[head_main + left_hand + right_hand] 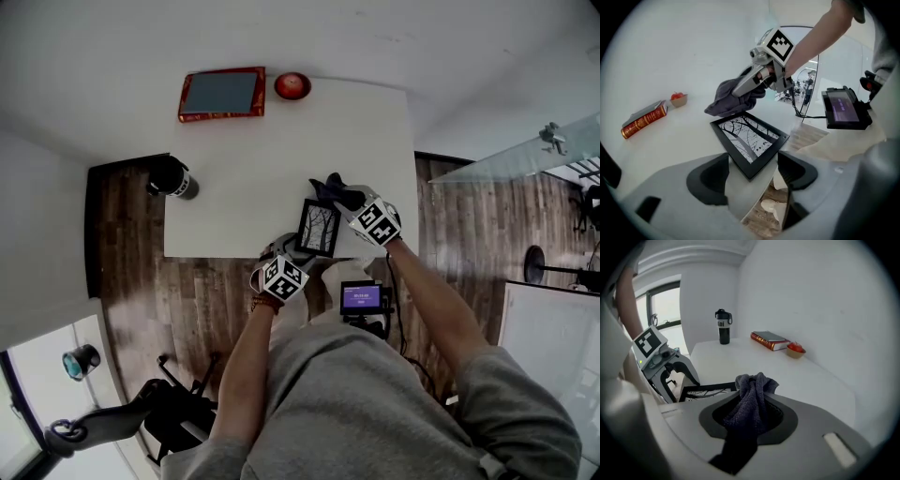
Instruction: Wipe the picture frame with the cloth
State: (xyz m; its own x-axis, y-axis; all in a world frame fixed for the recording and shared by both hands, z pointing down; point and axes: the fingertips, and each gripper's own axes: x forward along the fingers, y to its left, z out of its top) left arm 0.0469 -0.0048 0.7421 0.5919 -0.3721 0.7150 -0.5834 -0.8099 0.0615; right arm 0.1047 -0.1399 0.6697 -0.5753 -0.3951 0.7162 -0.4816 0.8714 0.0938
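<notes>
Floorboards (131, 281) of dark wood surround a white table (244, 169) set against a white wall. At its far edge lie a red book (222, 94) and a red bowl (292, 86). A black bottle (172, 177) stands at its left edge. Only the right gripper view shows a window (663, 310) past the bottle. The picture frame (749, 138) sits at the table's near edge, its near corner between the spread jaws of the left gripper (753, 159). The right gripper (752, 404) pinches the cloth (752, 390), bunched just above the frame's far corner.
</notes>
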